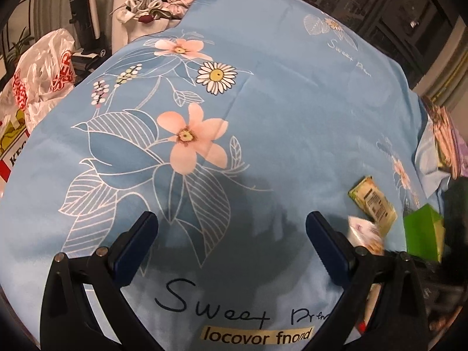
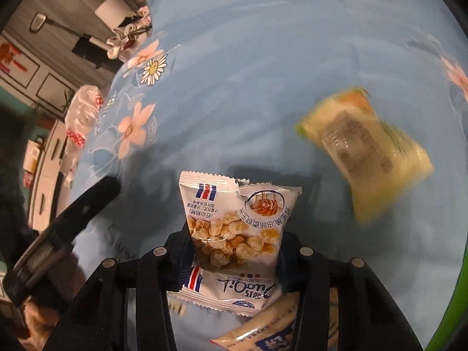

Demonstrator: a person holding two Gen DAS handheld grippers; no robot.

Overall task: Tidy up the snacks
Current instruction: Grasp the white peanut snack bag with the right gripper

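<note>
My right gripper (image 2: 234,251) is shut on a white snack packet (image 2: 234,213) printed with golden corn puffs, and its top edge sticks out past the fingertips. More white wrapper with the same striped mark (image 2: 231,289) shows beneath the jaws; I cannot tell if it is a separate packet. A blurred yellow-green packet (image 2: 365,152) lies on the blue floral sheet (image 2: 248,73) to the right. My left gripper (image 1: 231,234) stands open over the sheet (image 1: 292,117) with nothing between its fingers. At its right are the yellow-green packet (image 1: 373,201) and a blurred white packet (image 1: 365,234).
A green box (image 1: 424,234) stands at the right edge. A beige packet (image 2: 263,333) lies under the right gripper. Off the sheet's left side are a white and red plastic bag (image 1: 44,79) and a cardboard box (image 1: 11,152). Clothes are piled at the back (image 1: 146,5).
</note>
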